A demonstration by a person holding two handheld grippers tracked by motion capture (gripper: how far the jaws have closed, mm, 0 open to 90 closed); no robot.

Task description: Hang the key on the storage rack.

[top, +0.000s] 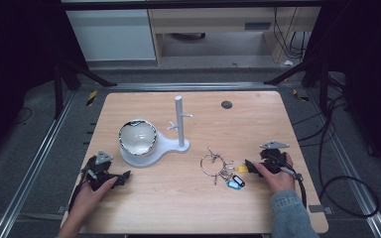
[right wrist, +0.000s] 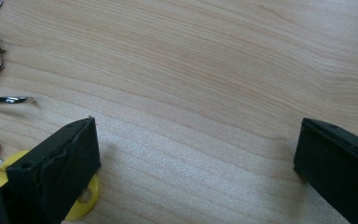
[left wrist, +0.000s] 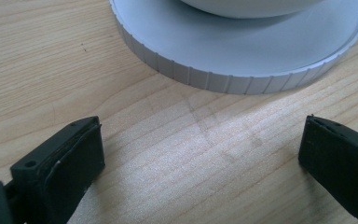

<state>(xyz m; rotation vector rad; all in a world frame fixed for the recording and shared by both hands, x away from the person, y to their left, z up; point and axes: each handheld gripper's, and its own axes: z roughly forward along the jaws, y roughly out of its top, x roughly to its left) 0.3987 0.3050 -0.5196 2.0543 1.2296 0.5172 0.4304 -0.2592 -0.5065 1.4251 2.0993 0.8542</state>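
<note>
We see a table w/ a stand left of centre: its base carries a bowl on the left end, upright post on the right end. A bunch of keys lies right of the stand, nearer the front edge. Left gripper sits front-left, just before the stand's base; right gripper sits front-right, touching the keys' right side. Small round disc lies far back, right of the post.
</note>
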